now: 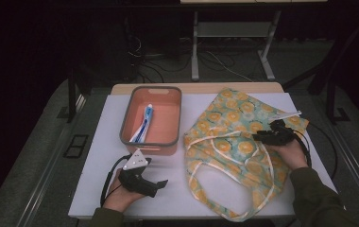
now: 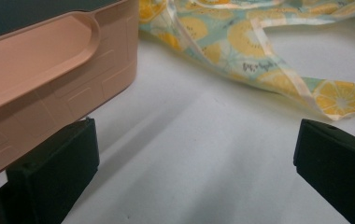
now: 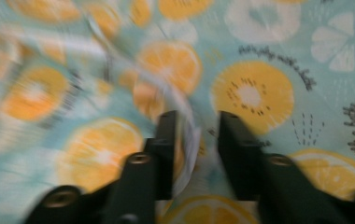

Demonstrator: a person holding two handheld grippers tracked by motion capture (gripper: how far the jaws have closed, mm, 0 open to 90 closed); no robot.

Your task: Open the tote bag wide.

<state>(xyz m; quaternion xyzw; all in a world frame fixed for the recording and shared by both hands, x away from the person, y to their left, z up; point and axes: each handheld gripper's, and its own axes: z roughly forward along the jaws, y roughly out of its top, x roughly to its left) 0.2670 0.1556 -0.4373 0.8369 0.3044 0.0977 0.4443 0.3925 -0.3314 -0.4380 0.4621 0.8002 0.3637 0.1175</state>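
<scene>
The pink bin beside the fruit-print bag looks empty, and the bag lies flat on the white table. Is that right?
Not quite. The pink bin is not empty: the high view shows a blue and white tube lying inside it. The rest holds: the fruit-print bag lies flat on the white table beside the bin.

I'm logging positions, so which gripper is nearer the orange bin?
Left. The left gripper sits just in front of the bin; the right gripper is across the table, on the bag.
</scene>
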